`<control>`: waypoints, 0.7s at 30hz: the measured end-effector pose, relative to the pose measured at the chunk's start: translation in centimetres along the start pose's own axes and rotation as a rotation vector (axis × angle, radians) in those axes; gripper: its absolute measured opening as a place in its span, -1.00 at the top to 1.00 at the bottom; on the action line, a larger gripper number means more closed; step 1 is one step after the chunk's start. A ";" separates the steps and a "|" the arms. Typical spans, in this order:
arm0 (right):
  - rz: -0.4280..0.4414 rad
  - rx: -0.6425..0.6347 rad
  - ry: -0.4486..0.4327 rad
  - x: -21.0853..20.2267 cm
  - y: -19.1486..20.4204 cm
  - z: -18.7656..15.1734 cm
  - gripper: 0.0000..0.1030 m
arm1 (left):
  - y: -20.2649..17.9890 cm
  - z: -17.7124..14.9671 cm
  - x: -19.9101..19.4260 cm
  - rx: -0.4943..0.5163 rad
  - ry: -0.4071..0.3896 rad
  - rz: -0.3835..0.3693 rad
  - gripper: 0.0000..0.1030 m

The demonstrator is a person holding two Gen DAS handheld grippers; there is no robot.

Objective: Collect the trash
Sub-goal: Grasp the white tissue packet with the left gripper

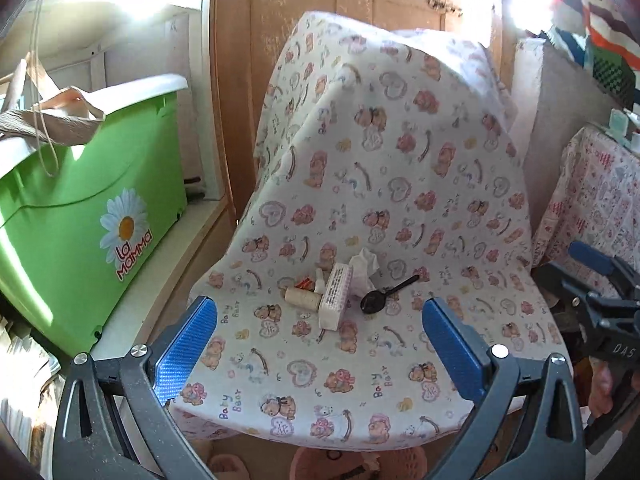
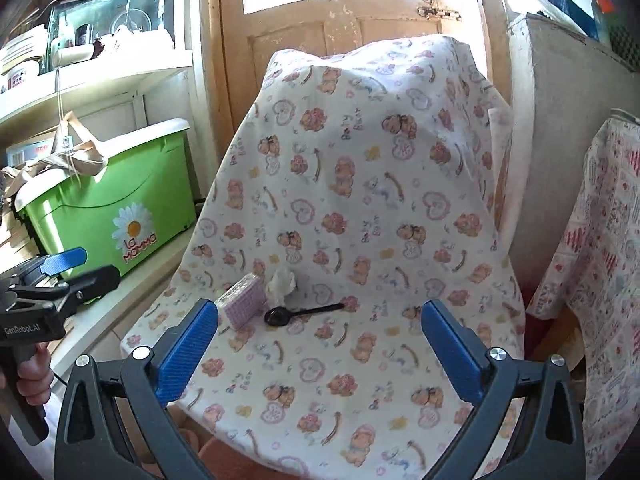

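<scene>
A small heap of trash lies on the seat of a chair covered with a teddy-bear cloth [image 1: 360, 168]. It holds a white oblong box [image 1: 335, 295], a cork-coloured roll [image 1: 303, 299], a crumpled tissue [image 1: 363, 266], a small orange scrap [image 1: 305, 282] and a black plastic spoon [image 1: 386, 294]. The right wrist view shows the box [image 2: 243, 305], the tissue [image 2: 281, 282] and the spoon [image 2: 302, 313]. My left gripper [image 1: 320, 324] is open and empty, just short of the heap. My right gripper [image 2: 320, 324] is open and empty, near the spoon.
A green "La Mamma" bin [image 1: 80, 216] with a cloth bag on top stands on a low shelf to the left. A wooden door [image 1: 340, 8] is behind the chair. A patterned cloth-covered surface [image 1: 596, 200] is at the right. Pink things show under the seat.
</scene>
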State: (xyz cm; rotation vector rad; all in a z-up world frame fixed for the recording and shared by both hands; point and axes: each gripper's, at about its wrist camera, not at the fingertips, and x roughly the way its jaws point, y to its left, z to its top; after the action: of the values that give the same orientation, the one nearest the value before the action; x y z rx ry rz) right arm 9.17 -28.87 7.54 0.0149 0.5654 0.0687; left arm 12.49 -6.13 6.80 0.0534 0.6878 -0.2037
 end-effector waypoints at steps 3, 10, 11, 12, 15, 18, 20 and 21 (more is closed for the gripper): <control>-0.011 0.006 0.045 2.8 -0.9 0.2 -0.66 | 0.2 0.1 2.1 -0.022 0.019 -0.033 -0.96; -0.007 0.089 0.156 7.1 -3.0 -2.5 -0.29 | 0.9 -1.8 6.0 0.044 -0.001 0.101 -0.94; -0.009 0.101 0.155 7.3 -3.3 -2.7 -0.29 | 0.7 -2.2 6.8 0.064 0.030 0.135 -0.81; -0.017 0.112 0.156 7.5 -3.6 -2.7 -0.29 | 0.6 -2.5 7.5 0.068 0.067 0.136 -0.66; -0.009 0.155 0.159 8.1 -4.2 -2.8 -0.10 | 0.4 -2.5 8.0 0.049 0.094 0.079 -0.63; -0.016 0.178 0.162 8.5 -4.1 -2.9 0.03 | -0.1 -2.4 7.8 0.068 0.053 0.137 -0.65; -0.011 0.179 0.168 8.9 -3.8 -2.9 0.33 | -0.2 -2.4 8.1 0.073 0.051 0.183 -0.66; -0.005 0.184 0.171 9.0 -3.7 -2.9 0.33 | 0.0 -2.4 8.3 0.071 0.058 0.172 -0.66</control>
State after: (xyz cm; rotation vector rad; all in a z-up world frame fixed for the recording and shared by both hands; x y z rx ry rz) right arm 15.39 -31.91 0.14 0.1876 0.7407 0.0125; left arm 17.25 -7.26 -0.27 0.1860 0.7300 -0.0616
